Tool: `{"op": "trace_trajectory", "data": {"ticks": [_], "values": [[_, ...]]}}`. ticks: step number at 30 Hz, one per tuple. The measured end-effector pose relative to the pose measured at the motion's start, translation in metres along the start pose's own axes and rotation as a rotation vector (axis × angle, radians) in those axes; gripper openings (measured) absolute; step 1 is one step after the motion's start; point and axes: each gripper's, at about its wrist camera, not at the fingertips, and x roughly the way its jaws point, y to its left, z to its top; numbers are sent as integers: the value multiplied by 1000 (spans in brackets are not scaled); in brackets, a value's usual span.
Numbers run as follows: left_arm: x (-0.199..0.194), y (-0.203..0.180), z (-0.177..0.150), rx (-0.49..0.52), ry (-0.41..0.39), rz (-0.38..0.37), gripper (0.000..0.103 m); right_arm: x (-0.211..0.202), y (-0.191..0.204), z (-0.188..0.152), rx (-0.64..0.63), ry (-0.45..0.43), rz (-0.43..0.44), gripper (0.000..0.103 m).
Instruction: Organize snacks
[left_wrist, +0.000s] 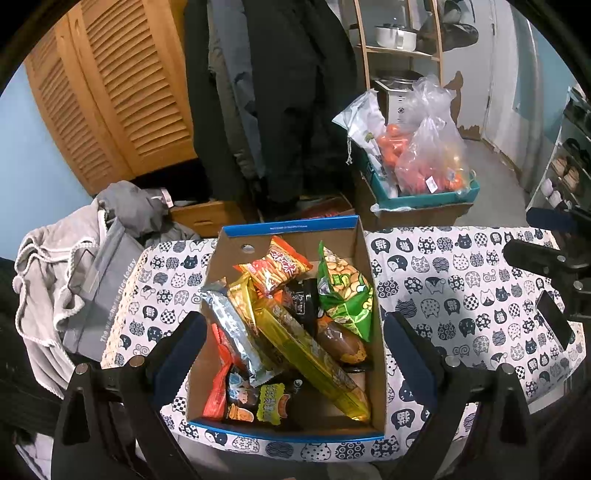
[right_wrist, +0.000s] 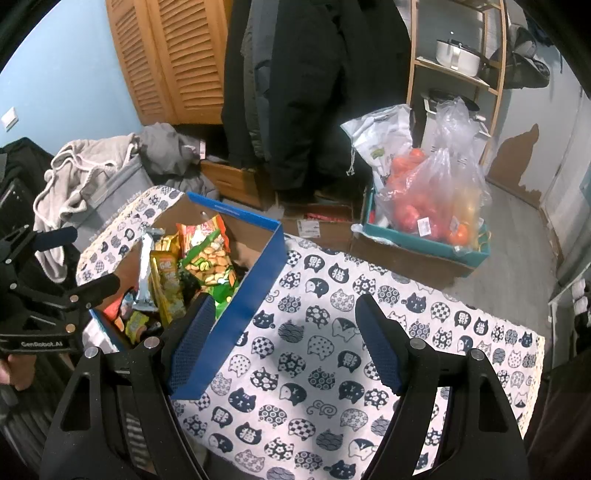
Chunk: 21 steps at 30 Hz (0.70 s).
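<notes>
The cardboard box (left_wrist: 295, 236) of snacks (left_wrist: 288, 325) sits on the cat-print cloth (right_wrist: 332, 332). The left gripper (left_wrist: 295, 347) hovers over the box, wide open and empty. The right gripper (right_wrist: 284, 332), equally spread and empty, hangs just right of the box's blue wall, over bare cloth.

"GenRobot.AI" stands on the left tool (right_wrist: 55, 266); grey bin (left_wrist: 107, 295) reads "nice today".

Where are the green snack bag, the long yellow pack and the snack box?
green snack bag (left_wrist: 345, 291), left wrist view, middle of its front.
long yellow pack (left_wrist: 314, 354), left wrist view, mid-length of the wrapper.
snack box (right_wrist: 243, 306), right wrist view, blue outer side wall.
</notes>
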Motion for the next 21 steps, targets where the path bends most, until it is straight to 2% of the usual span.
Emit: {"op": "trace_trajectory", "data": {"ticks": [21], "values": [[1,-6,1,16,7,6,98,0,-3,-2,1,4,-1,77]]}}
